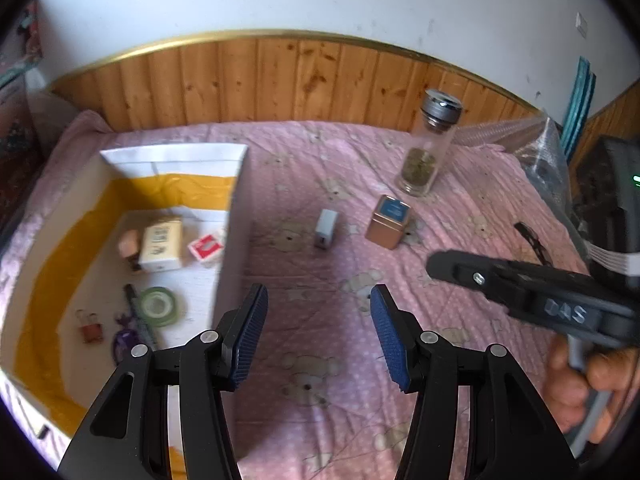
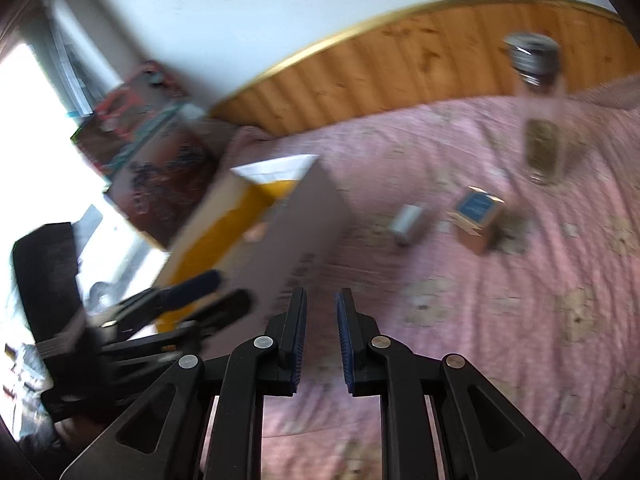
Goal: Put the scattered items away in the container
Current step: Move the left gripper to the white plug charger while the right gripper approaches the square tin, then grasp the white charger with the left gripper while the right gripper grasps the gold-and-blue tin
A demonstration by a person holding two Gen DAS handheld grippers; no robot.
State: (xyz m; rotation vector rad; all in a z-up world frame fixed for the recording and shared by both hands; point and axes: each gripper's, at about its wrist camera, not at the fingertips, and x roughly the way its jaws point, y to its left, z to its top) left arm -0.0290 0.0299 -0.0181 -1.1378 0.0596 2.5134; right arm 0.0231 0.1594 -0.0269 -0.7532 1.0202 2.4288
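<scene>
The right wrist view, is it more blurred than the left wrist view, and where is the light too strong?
Right wrist view: yes, motion blur smears the box, the glass jar and the bedspread; its left edge is blown out white. Left wrist view: mostly sharp, evenly lit, only soft; fisheye bends the wood panelling.

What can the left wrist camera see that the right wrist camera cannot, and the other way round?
Only the left wrist view looks down into the box and shows what lies inside: a cream carton, a red card pack, a roll of green tape and a binder clip. Only the right wrist view shows the stacked boxes and the bright window beyond the box. Both show the pink bedspread, the glass jar, the copper tin and the small grey block, all outside the box.
</scene>
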